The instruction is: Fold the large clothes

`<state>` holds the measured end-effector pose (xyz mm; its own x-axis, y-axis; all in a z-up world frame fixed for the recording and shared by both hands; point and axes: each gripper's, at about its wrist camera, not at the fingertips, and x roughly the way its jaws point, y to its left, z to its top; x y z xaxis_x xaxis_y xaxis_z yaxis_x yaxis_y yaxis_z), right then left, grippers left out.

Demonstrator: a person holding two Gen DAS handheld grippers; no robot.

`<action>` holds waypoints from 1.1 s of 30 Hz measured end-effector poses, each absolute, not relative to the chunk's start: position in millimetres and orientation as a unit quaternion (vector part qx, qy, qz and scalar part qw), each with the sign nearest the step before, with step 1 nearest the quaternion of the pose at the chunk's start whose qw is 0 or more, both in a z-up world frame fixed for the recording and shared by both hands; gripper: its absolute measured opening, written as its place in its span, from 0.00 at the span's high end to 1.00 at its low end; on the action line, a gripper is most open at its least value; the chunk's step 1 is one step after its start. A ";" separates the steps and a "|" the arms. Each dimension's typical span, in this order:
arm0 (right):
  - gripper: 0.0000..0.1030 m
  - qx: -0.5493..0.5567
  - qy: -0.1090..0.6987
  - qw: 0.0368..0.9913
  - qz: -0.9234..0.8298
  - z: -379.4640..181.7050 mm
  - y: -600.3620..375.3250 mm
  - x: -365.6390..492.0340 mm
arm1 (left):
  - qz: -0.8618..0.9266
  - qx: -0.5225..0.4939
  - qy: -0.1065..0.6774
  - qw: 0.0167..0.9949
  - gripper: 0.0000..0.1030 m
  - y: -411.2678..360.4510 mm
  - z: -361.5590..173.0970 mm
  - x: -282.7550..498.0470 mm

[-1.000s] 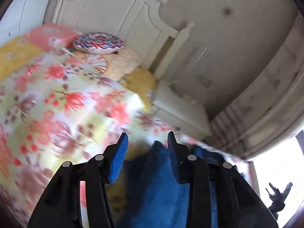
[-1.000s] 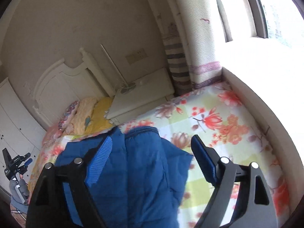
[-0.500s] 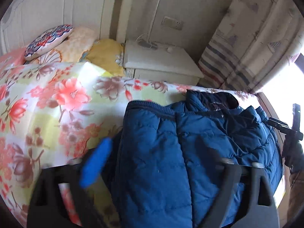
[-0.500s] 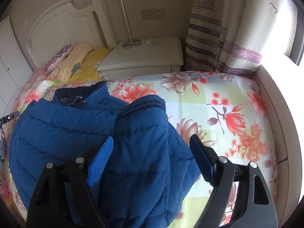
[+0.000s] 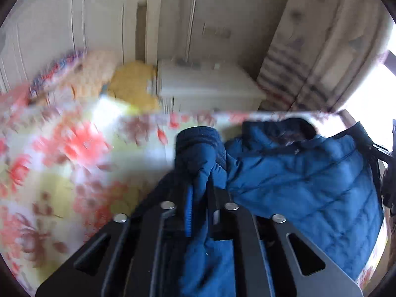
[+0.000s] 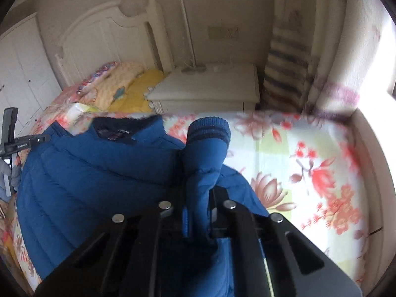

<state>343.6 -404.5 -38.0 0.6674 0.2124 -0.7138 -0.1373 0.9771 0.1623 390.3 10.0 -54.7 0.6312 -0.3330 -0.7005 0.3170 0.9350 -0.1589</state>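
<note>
A blue puffer jacket [image 5: 309,178] lies collar-up on a floral bedsheet [image 5: 61,153]. My left gripper [image 5: 200,193] is shut on one sleeve, pinching the fabric just below its ribbed cuff [image 5: 198,138], which stands up in front of the fingers. In the right wrist view the jacket body [image 6: 86,168] spreads to the left. My right gripper [image 6: 198,198] is shut on the other sleeve, whose striped cuff [image 6: 209,130] sticks up past the fingertips. Each view shows the other gripper's dark frame at its edge, the right [image 5: 388,156] and the left [image 6: 14,143].
A white nightstand [image 6: 210,86] stands beyond the bed's far edge. Yellow and patterned pillows [image 6: 128,81] lie against the white headboard [image 6: 104,32]. A striped curtain [image 6: 287,57] hangs on the right. A pale ledge [image 6: 371,153] borders the bed's right side.
Both grippers were open over the jacket half a second ago; now each has shut on a sleeve, and the bunched sleeves stand up between the fingers.
</note>
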 end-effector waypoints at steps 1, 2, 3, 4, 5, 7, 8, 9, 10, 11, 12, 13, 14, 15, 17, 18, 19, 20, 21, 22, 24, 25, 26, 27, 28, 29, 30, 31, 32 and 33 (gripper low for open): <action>0.93 0.049 0.381 0.918 0.101 -21.6 -406.5 338.6 | -0.177 -0.019 0.371 0.911 0.92 20.0 -39.0 384.0; 0.93 0.053 0.374 0.921 0.099 -6.8 -410.4 339.4 | -0.186 -0.053 0.366 0.910 0.92 34.1 -22.8 384.3; 0.93 0.055 0.377 0.920 0.091 0.6 -414.4 346.6 | -0.190 -0.073 0.368 0.907 0.92 41.4 -13.5 388.6; 0.93 0.057 0.383 0.919 0.081 2.8 -418.9 357.4 | -0.190 -0.089 0.374 0.903 0.92 46.1 -4.7 397.7; 0.93 0.064 0.394 0.914 0.071 -1.5 -423.8 373.8 | -0.183 -0.094 0.384 0.900 0.92 46.2 -1.7 408.1; 0.93 0.092 0.438 0.893 0.046 -31.5 -432.7 410.4 | -0.149 -0.090 0.419 0.891 0.92 36.3 -11.6 439.6; 0.93 0.089 0.458 0.884 0.032 -49.7 -434.5 422.7 | -0.132 -0.083 0.435 0.887 0.92 32.0 -23.3 453.4; 0.91 0.091 0.480 0.872 0.017 -71.6 -434.9 433.7 | -0.117 -0.077 0.450 0.882 0.92 26.9 -39.1 465.6; 0.90 0.101 0.508 0.855 0.005 -102.8 -434.7 441.7 | -0.102 -0.075 0.464 0.877 0.91 21.5 -62.1 478.0; 0.82 0.103 0.518 0.849 -0.002 -121.0 -434.6 441.5 | -0.091 -0.072 0.473 0.873 0.88 18.5 -81.9 484.4; 0.75 0.110 0.511 0.853 -0.006 -130.5 -435.9 438.5 | -0.082 -0.071 0.480 0.871 0.77 16.7 -101.5 487.3; 0.75 0.134 0.496 0.858 -0.002 -132.4 -442.5 433.5 | -0.074 -0.078 0.483 0.869 0.71 17.2 -121.1 486.6; 0.75 0.145 0.494 0.857 0.000 -132.8 -444.9 430.3 | -0.069 -0.083 0.473 0.874 0.70 19.2 -124.8 484.2; 0.73 0.147 0.494 0.857 0.000 -132.6 -447.9 428.6 | -0.069 -0.089 0.467 0.877 0.69 22.2 -124.3 482.0; 0.54 0.135 0.498 0.856 -0.016 -130.6 -450.6 427.7 | -0.065 -0.098 0.466 0.877 0.65 29.0 -124.0 481.4; 0.46 0.140 0.498 0.856 -0.021 -127.2 -453.5 424.9 | -0.063 -0.107 0.465 0.877 0.61 33.6 -123.2 481.0; 0.45 0.148 0.496 0.856 -0.018 -122.0 -455.2 421.6 | -0.054 -0.112 0.461 0.879 0.51 38.0 -120.2 478.4; 0.45 0.165 0.486 0.858 -0.009 -111.5 -459.1 411.7 | -0.048 -0.123 0.447 0.885 0.50 44.7 -112.4 472.5; 0.42 0.179 0.471 0.864 0.007 -98.0 -463.4 396.1 | -0.055 -0.141 0.419 0.895 0.45 57.1 -98.6 459.0; 0.39 0.181 0.453 0.873 0.024 -82.2 -467.7 374.7 | -0.065 -0.151 0.400 0.902 0.31 64.5 -86.9 445.4; 0.27 0.159 0.428 0.888 0.047 -59.5 -468.9 333.3 | -0.079 -0.150 0.350 0.921 0.05 90.0 -60.8 400.4; 0.24 0.144 0.421 0.894 0.057 -50.5 -468.9 310.9 | -0.092 -0.141 0.330 0.929 0.04 98.8 -52.9 377.5; 0.22 0.128 0.418 0.897 0.067 -44.2 -469.8 282.2 | -0.108 -0.128 0.319 0.933 0.04 108.5 -48.4 352.9; 0.21 0.119 0.416 0.898 0.076 -41.5 -470.6 257.6 | -0.119 -0.118 0.320 0.933 0.04 114.3 -47.9 336.8; 0.21 0.115 0.417 0.898 0.085 -42.3 -470.5 235.6 | -0.132 -0.104 0.327 0.930 0.04 121.1 -51.8 313.6; 0.21 0.114 0.420 0.895 0.098 -46.8 -469.0 210.7 | -0.143 -0.090 0.338 0.926 0.04 125.2 -59.3 291.3; 0.21 0.114 0.425 0.892 0.108 -52.9 -467.6 191.0 | -0.151 -0.082 0.346 0.922 0.04 126.1 -66.3 276.9; 0.21 0.112 0.431 0.888 0.117 -61.5 -462.6 171.7 | -0.162 -0.070 0.362 0.915 0.04 125.5 -78.4 256.1; 0.21 0.107 0.436 0.885 0.121 -67.5 -457.9 160.3 | -0.170 -0.063 0.372 0.910 0.04 123.9 -87.9 242.4; 0.21 0.098 0.442 0.883 0.122 -74.6 -451.5 152.6 | -0.179 -0.057 0.380 0.906 0.04 120.2 -96.8 230.4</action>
